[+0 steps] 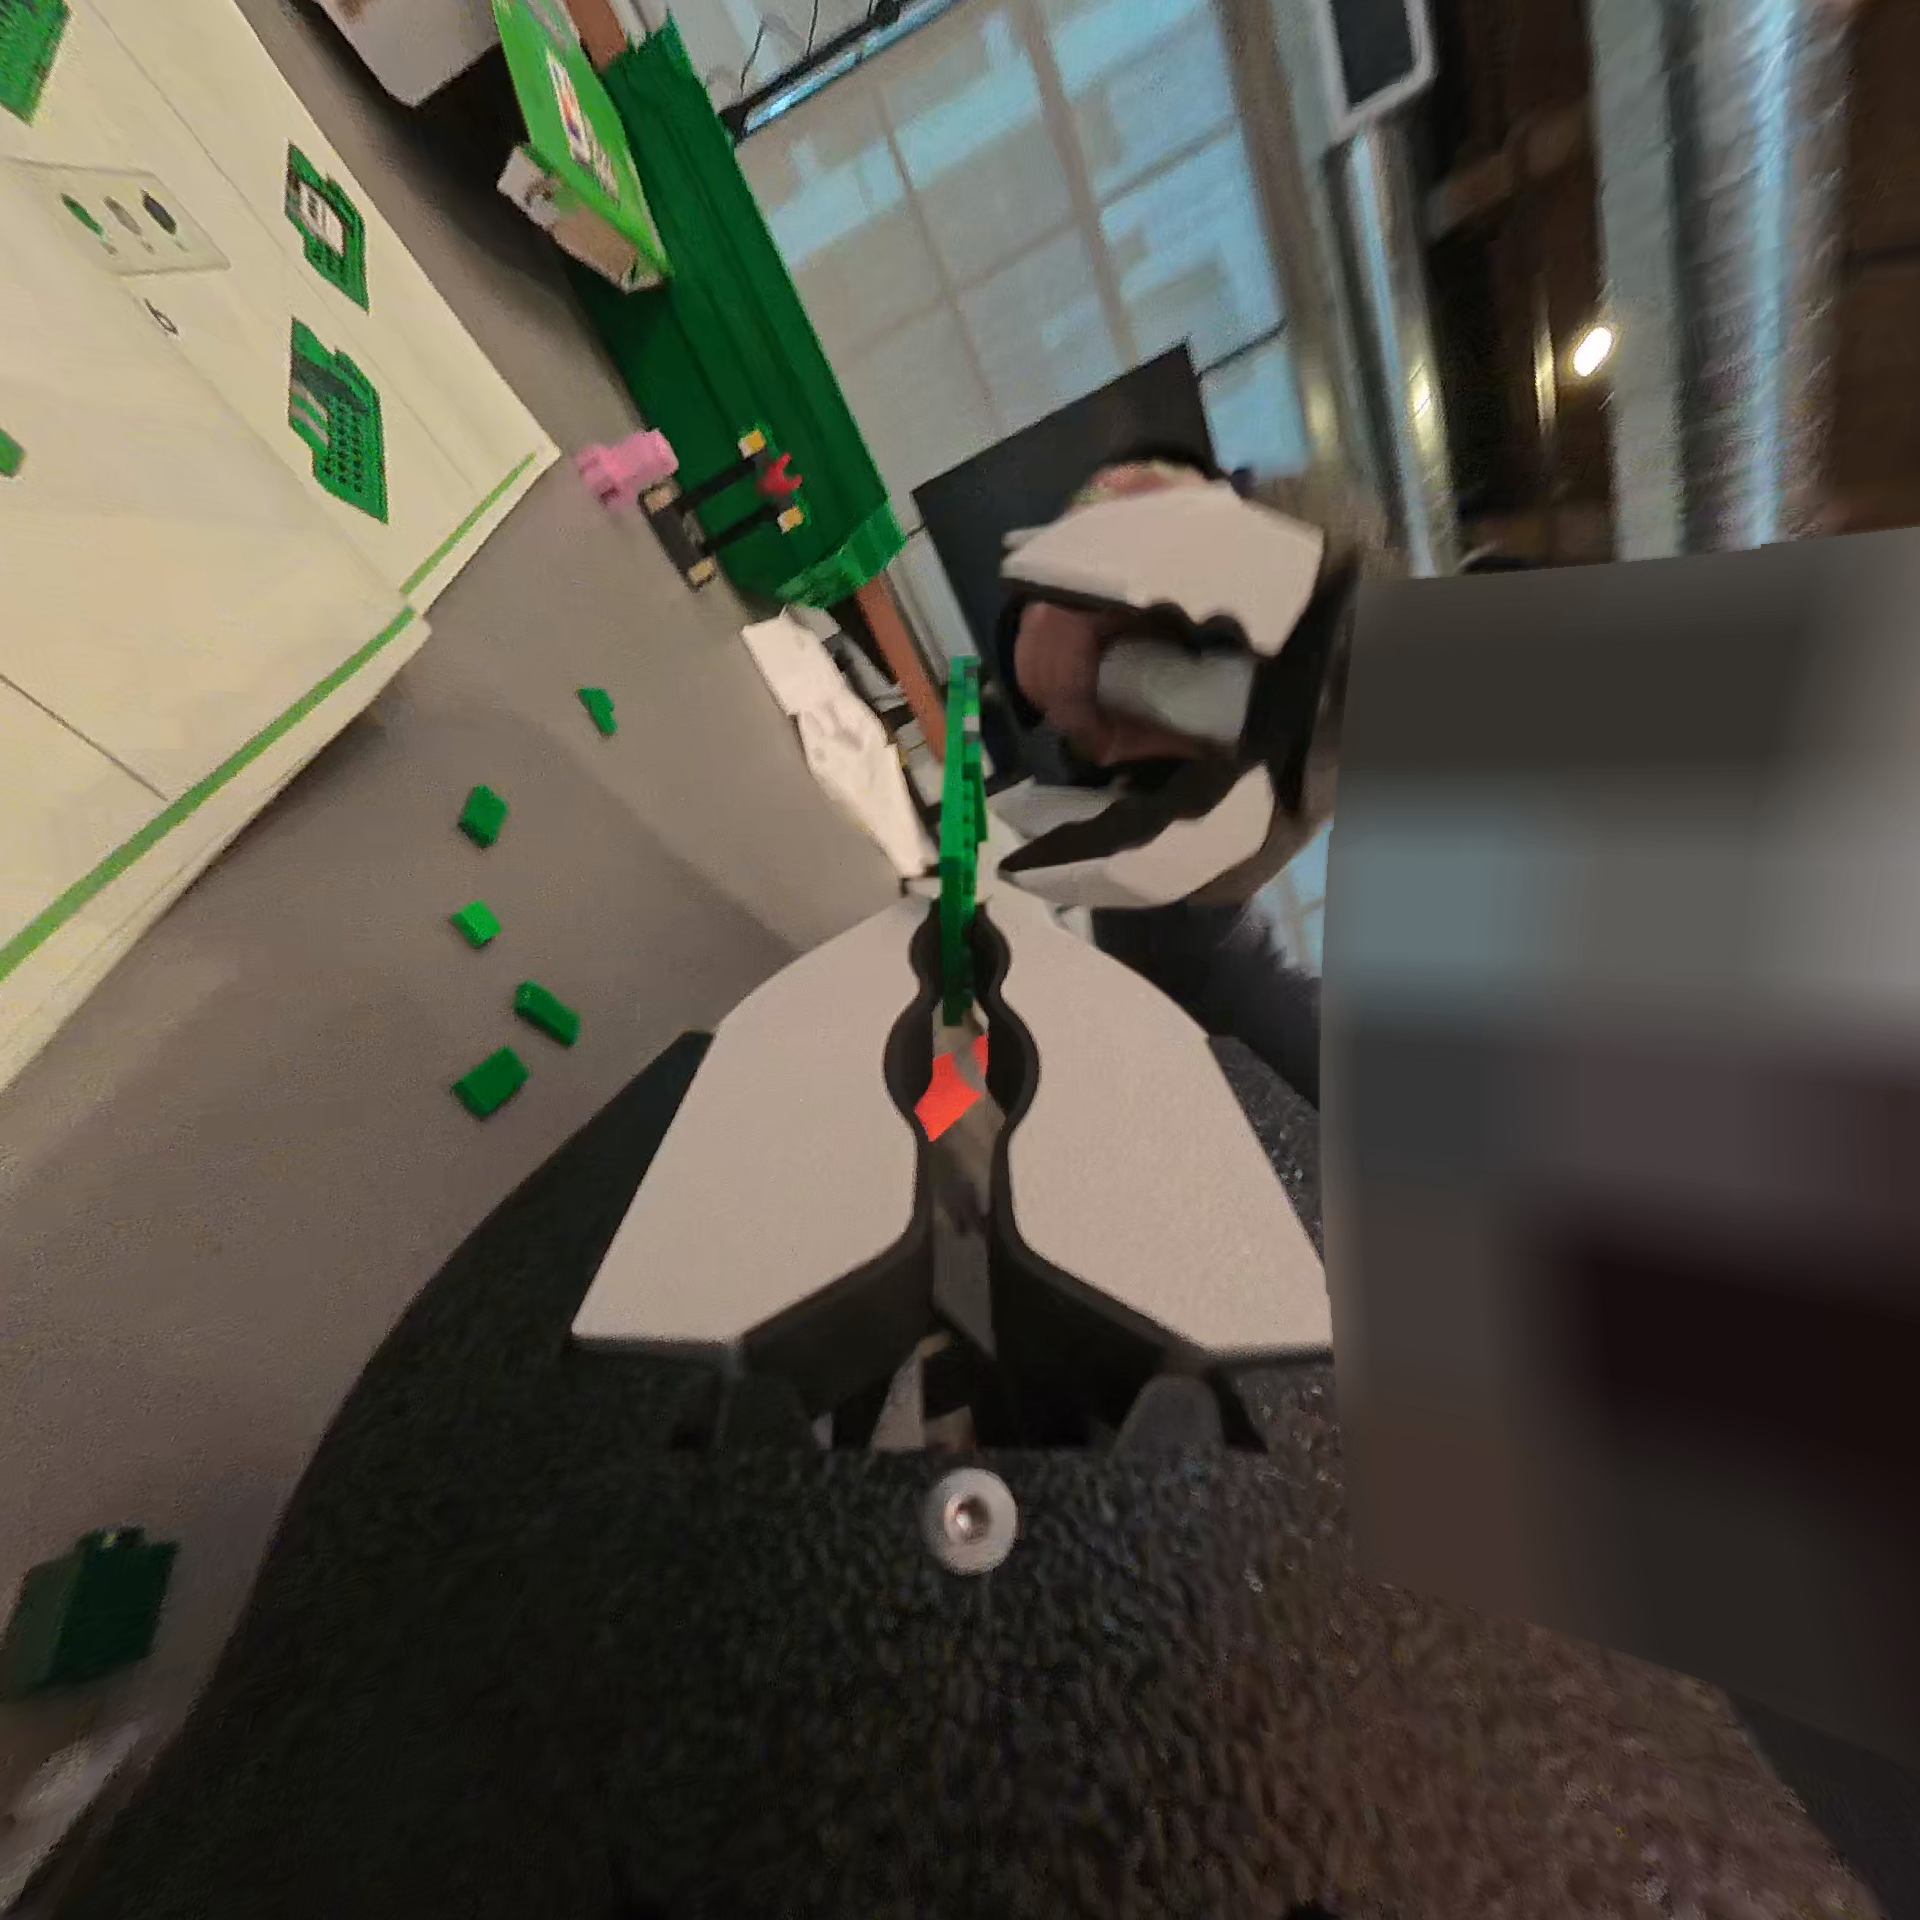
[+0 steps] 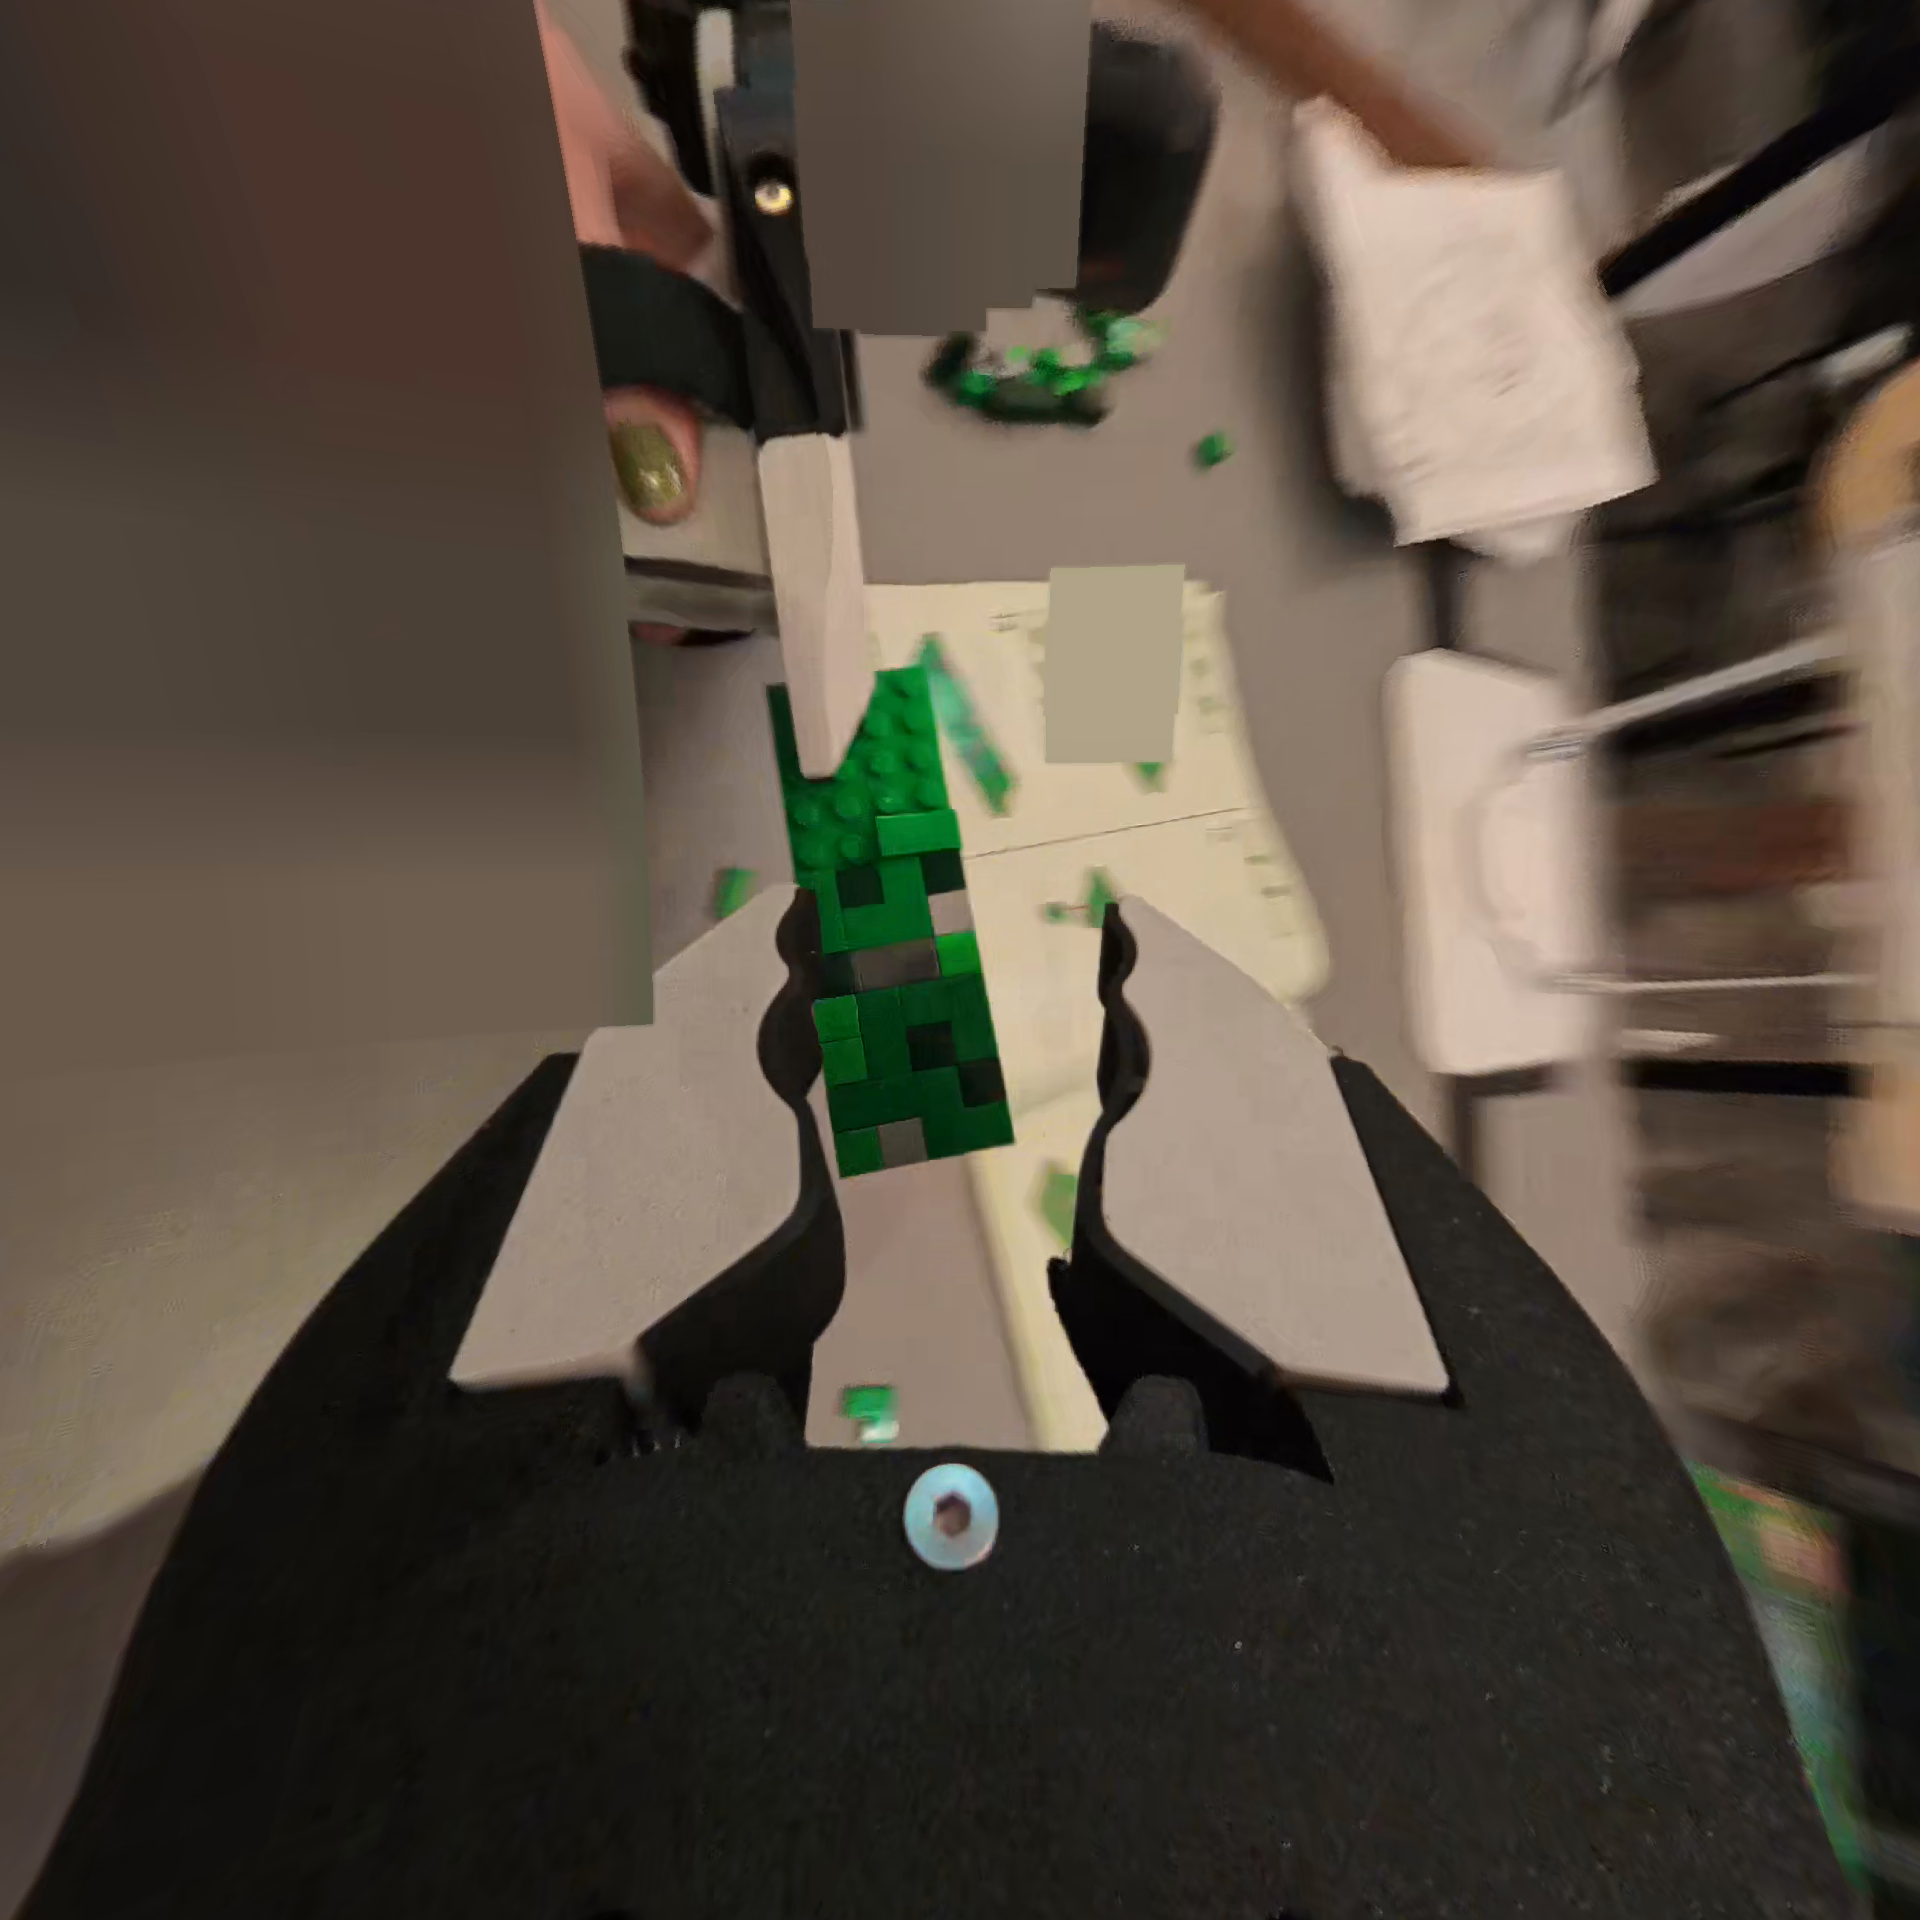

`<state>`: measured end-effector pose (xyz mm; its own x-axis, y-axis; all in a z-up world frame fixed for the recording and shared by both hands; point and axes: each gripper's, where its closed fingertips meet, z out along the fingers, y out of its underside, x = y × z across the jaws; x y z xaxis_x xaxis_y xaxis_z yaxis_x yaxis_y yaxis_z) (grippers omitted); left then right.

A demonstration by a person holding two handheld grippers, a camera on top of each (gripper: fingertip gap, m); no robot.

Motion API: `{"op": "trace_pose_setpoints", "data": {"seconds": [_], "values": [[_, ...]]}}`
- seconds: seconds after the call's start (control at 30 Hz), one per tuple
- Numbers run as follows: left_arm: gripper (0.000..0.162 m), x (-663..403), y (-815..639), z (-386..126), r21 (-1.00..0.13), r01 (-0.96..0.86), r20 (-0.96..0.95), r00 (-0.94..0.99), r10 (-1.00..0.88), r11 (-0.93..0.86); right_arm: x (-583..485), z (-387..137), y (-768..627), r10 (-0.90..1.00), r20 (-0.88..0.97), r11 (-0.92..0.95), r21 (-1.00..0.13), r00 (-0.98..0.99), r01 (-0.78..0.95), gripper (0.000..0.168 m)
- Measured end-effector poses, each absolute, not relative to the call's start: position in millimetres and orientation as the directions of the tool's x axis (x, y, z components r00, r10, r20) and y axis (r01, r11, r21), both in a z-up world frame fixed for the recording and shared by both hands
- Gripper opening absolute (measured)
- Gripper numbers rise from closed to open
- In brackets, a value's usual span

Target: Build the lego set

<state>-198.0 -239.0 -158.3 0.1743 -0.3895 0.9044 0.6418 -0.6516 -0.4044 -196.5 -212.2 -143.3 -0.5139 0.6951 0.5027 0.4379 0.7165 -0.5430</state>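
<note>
A long green lego plate (image 2: 904, 987) hangs upright above the table. Its lower part is covered with green, dark green and grey tiles; its upper part shows bare studs. My left gripper (image 1: 956, 914) is shut on one end of the plate (image 1: 961, 810), which I see edge on there. In the right wrist view the left gripper (image 2: 821, 753) comes in from the top. My right gripper (image 2: 951, 914) is open, and the plate's tiled end sits between its fingers, close to the left finger (image 2: 727, 1039). It also shows in the left wrist view (image 1: 1023, 717), facing me.
Several loose green bricks (image 1: 483, 816) lie on the grey table (image 1: 260, 1195). An open instruction booklet (image 1: 208, 468) lies at the left. A green box stack (image 1: 748, 343), a pink piece (image 1: 623, 468), a dark green block (image 1: 88, 1600) and a white bag (image 2: 1475, 343) are nearby. Both grippers' tips are close together, under 4 cm apart. My left gripper's tips are some 12 cm from the dark green block (image 1: 88, 1600).
</note>
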Motion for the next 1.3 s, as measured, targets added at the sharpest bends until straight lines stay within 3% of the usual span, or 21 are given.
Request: {"op": "trace_pose_setpoints", "data": {"seconds": [0.1,0.2,0.37,0.43,0.57,0.7,0.83,0.97,1.1,1.23,1.3], "values": [[0.004,-201.2,-238.7,-150.3,-0.313,0.686,0.927,0.071,-0.368,-0.657,-199.9,-125.8,-217.0,0.397,0.844,0.905,-0.294,-0.361,0.309,0.045],[0.004,-198.6,-239.3,-149.0,-0.272,0.689,0.937,0.031,-0.348,-0.671,-199.6,-126.7,-231.8,0.167,0.939,0.961,-0.088,-0.3,0.26,0.04],[0.004,-200.4,-237.6,-144.3,-0.226,0.707,0.942,-0.016,-0.335,-0.67,-196.4,-133.8,-231.4,0.074,0.95,0.962,0.012,-0.302,0.273,0.047],[0.004,-198.2,-238.4,-141.6,-0.205,0.705,0.943,-0.044,-0.331,-0.679,-197.6,-135.1,-229.2,-0.014,0.955,0.956,0.1,-0.298,0.277,0.046],[0.004,-191.5,-239.4,-137.3,-0.176,0.692,0.942,-0.089,-0.324,-0.7,-202.3,-137.2,-222.9,-0.196,0.945,0.916,0.272,-0.263,0.294,0.027],[0.003,-187.9,-241.2,-132.8,-0.15,0.685,0.939,-0.126,-0.319,-0.713,-201.6,-130.9,-219.2,-0.262,0.94,0.896,0.321,-0.219,0.308,0.009],[0.004,-184.9,-243.6,-129.3,-0.104,0.674,0.935,-0.184,-0.303,-0.732,-198.7,-127.7,-221.8,-0.264,0.944,0.904,0.314,-0.199,0.289,0.006],[0.006,-183.6,-244.3,-127.6,-0.129,0.681,0.923,-0.183,-0.338,-0.721,-196.7,-129.9,-220.8,-0.201,0.958,0.925,0.254,-0.203,0.282,0.007],[0.034,-192.6,-246.4,-121.9,-0.26,0.701,0.894,-0.086,-0.44,-0.664,-194.3,-137.7,-215.5,0.195,0.954,0.944,-0.119,-0.229,0.307,0.007],[0.039,-201.7,-245.3,-137.8,-0.624,0.582,0.766,0.322,-0.556,-0.522,-191.0,-147.9,-216.2,0.509,0.806,0.853,-0.426,-0.302,0.3,0.007],[0.04,-205.7,-245.1,-141.4,-0.727,0.499,0.681,0.443,-0.583,-0.471,-191.4,-146.5,-217.8,0.567,0.768,0.822,-0.507,-0.298,0.258,0.006]]}}
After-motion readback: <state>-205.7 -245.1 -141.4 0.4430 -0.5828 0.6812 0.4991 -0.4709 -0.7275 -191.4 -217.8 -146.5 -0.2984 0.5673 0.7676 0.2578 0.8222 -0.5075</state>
